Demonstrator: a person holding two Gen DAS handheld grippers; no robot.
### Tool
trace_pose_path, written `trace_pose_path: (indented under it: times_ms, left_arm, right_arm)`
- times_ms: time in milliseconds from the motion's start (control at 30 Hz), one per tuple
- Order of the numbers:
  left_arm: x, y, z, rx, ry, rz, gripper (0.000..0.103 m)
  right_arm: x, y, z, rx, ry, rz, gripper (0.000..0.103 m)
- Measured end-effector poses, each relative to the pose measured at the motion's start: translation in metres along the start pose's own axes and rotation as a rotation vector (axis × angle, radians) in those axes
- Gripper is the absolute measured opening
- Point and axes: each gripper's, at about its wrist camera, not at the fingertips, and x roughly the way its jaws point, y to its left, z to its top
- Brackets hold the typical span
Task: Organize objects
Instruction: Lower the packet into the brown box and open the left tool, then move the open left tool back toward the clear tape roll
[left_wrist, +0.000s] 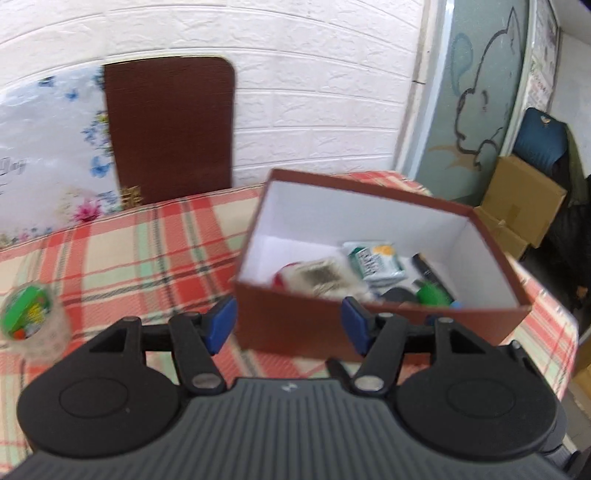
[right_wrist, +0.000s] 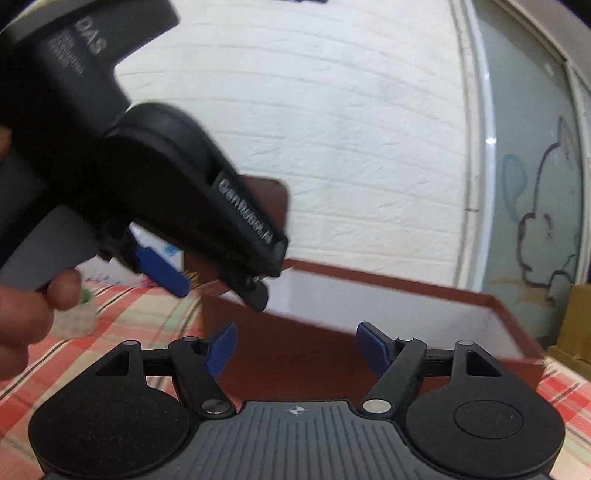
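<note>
Box (left_wrist: 369, 325) holds packets (left_wrist: 375, 263), green item (left_wrist: 430, 293).

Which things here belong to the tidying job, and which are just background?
Job: brown box; items inside it, including green-white packet and green toy; tape roll on the checked cloth.
Background: brown board; cardboard carton; blue bag.
</note>
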Motion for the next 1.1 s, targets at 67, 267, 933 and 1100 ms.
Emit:
trace_pose_path:
  times_ms: [67, 267, 933, 1100]
  left_arm:
    - [-0.003, 0.008, -0.008, 0.001, 0.01, 0.031, 0.064]
    - [-0.009, 0.041, -0.034, -0.038, 0.055, 0.11, 0.064]
    - [-0.012, 0.156, -0.098, -0.186, 0.133, 0.351, 0.069]
    - [-0.014, 0.176, -0.103, -0.194, 0.105, 0.391, 0.075]
  right_arm:
    - [0.004, 0.007, -0.004, 0.011, 0.048, 0.043, 0.071]
    - [0.005, 0.029, -0.009, 0.066, 0.19, 0.149, 0.071]
    - [0.015, 0.113, -0.02, -0.089, 0.329, 0.275, 0.071]
    - [0.02, 0.129, -0.02, -0.124, 0.342, 0.297, 0.072]
